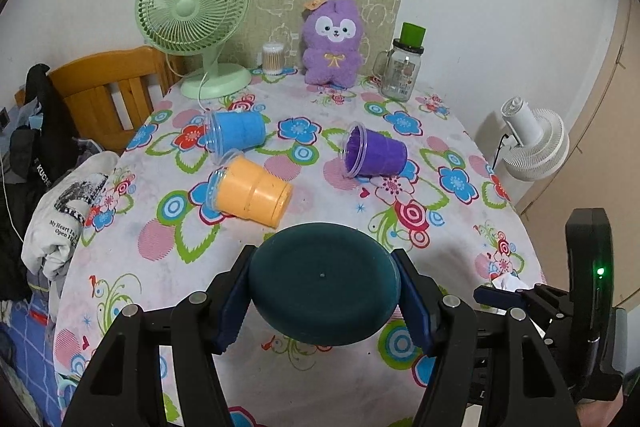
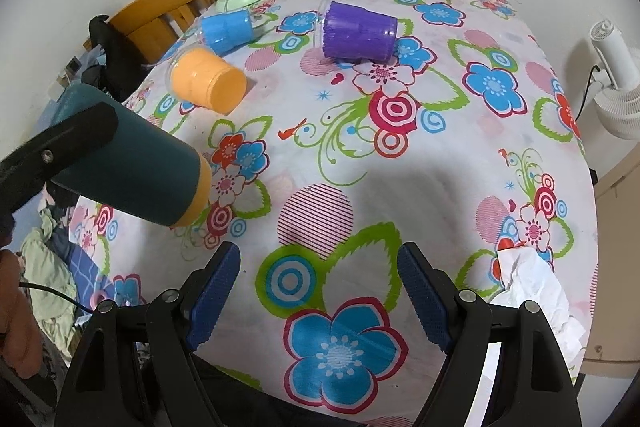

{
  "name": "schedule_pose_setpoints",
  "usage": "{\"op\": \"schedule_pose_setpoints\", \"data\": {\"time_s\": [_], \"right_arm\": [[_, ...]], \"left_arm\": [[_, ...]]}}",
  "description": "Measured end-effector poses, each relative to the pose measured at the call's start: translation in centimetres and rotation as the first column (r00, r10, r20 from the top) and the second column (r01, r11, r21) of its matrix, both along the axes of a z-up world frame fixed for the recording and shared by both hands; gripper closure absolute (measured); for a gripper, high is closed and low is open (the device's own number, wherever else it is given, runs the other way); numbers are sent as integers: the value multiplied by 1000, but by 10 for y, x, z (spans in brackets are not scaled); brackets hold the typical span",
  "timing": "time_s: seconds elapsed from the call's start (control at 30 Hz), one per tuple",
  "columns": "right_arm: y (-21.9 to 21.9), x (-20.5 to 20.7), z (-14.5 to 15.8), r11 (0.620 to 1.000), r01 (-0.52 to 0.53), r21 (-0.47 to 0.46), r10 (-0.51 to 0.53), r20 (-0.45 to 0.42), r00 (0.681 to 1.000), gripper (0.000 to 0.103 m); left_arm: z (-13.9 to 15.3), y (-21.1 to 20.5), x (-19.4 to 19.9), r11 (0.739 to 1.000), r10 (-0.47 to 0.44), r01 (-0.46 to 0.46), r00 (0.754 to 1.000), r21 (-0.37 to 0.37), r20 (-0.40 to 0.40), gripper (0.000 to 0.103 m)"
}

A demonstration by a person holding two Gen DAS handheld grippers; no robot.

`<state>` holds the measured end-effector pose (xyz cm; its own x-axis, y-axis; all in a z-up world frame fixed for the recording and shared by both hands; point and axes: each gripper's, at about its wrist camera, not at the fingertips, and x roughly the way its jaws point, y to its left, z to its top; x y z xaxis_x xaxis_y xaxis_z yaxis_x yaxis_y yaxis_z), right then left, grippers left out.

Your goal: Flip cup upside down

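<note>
My left gripper point(image 1: 324, 291) is shut on a dark teal cup point(image 1: 324, 287), its flat base facing the camera. In the right wrist view the same cup point(image 2: 140, 171) is held above the table's left edge, tilted, its orange rim pointing down and right. My right gripper point(image 2: 320, 291) is open and empty over the near part of the table. Three cups lie on their sides on the flowered tablecloth point(image 1: 320, 195): a blue cup point(image 1: 238, 133), an orange cup point(image 1: 252, 193) and a purple cup point(image 1: 374, 153); they also show in the right wrist view, blue point(image 2: 226, 29), orange point(image 2: 208, 81), purple point(image 2: 358, 31).
At the table's far edge stand a green fan point(image 1: 192, 11), a cotton-swab jar point(image 1: 273, 58), a purple plush toy point(image 1: 332, 43) and a glass jar with a green lid point(image 1: 402, 67). A crumpled tissue point(image 2: 536, 287) lies near right. A wooden chair point(image 1: 104, 91) and clothes sit left; a white fan point(image 1: 532, 143) right.
</note>
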<state>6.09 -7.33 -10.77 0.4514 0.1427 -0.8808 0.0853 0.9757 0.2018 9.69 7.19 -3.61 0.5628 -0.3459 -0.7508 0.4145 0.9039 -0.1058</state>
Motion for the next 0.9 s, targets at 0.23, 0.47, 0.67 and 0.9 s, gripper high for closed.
{"op": "schedule_pose_setpoints", "data": {"time_s": [0.23,0.47,0.67,0.9], "right_arm": [[-4,1,-5,1000,12,1,-12,-16,1000,20],[-6,1,-7,1000,16,-1,-16,-23,1000,20],[-3,3,-7,1000,11,-5,-11,-23,1000,20],[2,3,0,1000,10,-14,-10,-11,1000,20]], "left_arm": [[-27,-6,10,999,-17,19,997,32,-69,33],[-27,-6,11,1000,-13,14,998,27,-67,27],[-24,-4,11,1000,-12,13,998,22,-59,26],[-17,0,9,1000,-13,14,999,9,-48,25]]}}
